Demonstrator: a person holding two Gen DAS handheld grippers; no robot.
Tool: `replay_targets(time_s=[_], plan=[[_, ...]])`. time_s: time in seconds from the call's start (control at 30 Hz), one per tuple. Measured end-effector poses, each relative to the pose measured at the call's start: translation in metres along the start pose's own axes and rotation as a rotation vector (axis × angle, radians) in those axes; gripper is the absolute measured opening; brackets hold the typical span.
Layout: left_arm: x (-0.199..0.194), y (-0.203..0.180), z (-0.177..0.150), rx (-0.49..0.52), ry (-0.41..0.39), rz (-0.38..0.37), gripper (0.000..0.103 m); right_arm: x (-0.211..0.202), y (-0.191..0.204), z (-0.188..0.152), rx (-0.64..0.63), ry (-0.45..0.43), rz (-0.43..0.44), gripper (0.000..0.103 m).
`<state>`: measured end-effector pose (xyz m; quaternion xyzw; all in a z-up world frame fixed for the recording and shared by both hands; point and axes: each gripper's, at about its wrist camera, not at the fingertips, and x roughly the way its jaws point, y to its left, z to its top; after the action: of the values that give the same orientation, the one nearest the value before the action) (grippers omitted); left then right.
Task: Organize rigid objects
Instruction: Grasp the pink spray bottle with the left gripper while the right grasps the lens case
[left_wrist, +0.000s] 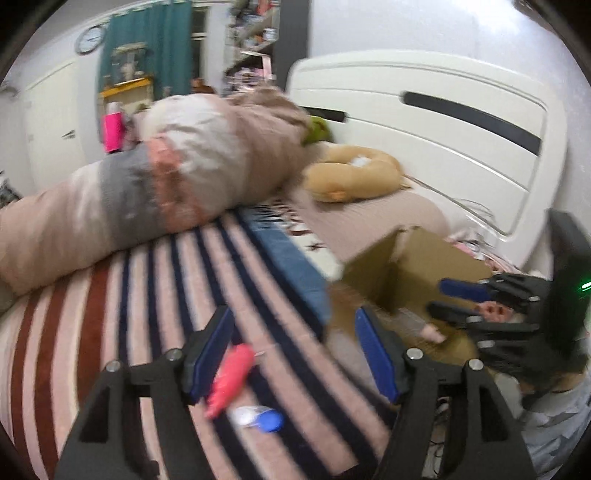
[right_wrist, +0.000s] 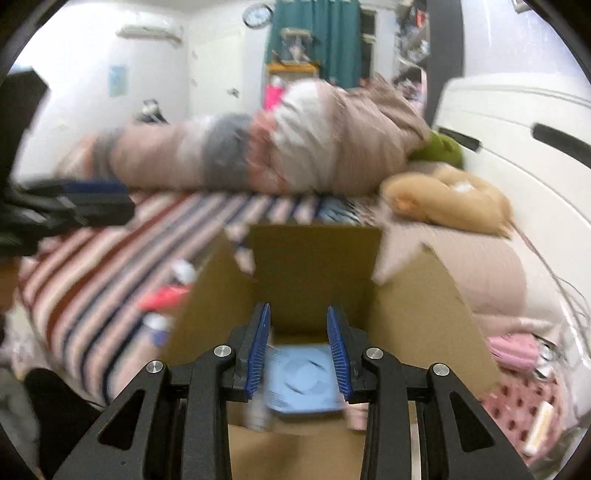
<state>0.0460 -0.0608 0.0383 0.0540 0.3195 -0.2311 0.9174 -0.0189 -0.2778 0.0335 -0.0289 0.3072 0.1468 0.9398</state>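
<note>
Pointing down at a slant over the striped bed (left_wrist: 110, 295), the left claw (left_wrist: 291, 358) is standing spread, its two blue pads well apart with nothing pressed between them. One pink bottle-shaped thing (left_wrist: 231, 380) is lying on the bed cover just below and between those pads, touching neither as far as the blur allows, and one small clear item with a blue cap (left_wrist: 258, 419) is lying just beside it, nearer the camera.

Taking the open cardboard box (right_wrist: 314, 258) as the landmark: it is sitting on the bed to the right of the pink thing, its flaps standing up. The right claw (right_wrist: 299, 354) is hanging tilted down over the box's near edge, its pads drawn close but not touching. One pale blue square object (right_wrist: 301, 384) is showing in the gap between them; whether the pads are pinching it or it is lying in the box below, I cannot tell. In the left wrist view the right claw (left_wrist: 458, 302) is reaching over the box from the right, a hand behind it.

Beyond the box, one rolled quilt (left_wrist: 147, 184) and one tan plush pillow (left_wrist: 354, 173) are resting on the bed against the white headboard (left_wrist: 443, 129). No writing is sharp enough to read.
</note>
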Motion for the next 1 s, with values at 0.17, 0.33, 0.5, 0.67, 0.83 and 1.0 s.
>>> replay_targets(time_s=[0.17,0.33,0.5,0.67,0.83,1.0], plan=[[-0.008,0.057,-0.034,-0.101,-0.003,0.031,0.065,0.004,0.062,0.020,-0.091,-0.003,0.147,0.036],[0.022,0.098,-0.070,-0.150,0.059,0.039,0.065,0.043,0.112,0.016,-0.146,0.108,0.249,0.037],[0.075,0.113,-0.099,-0.156,0.157,-0.016,0.065,0.099,0.137,-0.010,-0.172,0.249,0.242,0.037],[0.127,0.113,-0.114,-0.165,0.242,-0.112,0.062,0.155,0.134,-0.038,-0.192,0.352,0.205,0.037],[0.162,0.101,-0.117,-0.166,0.278,-0.166,0.037,0.189,0.121,-0.052,-0.173,0.381,0.221,0.036],[0.157,0.093,-0.117,-0.142,0.267,-0.160,0.028,0.191,0.125,-0.053,-0.208,0.358,0.246,0.026]])
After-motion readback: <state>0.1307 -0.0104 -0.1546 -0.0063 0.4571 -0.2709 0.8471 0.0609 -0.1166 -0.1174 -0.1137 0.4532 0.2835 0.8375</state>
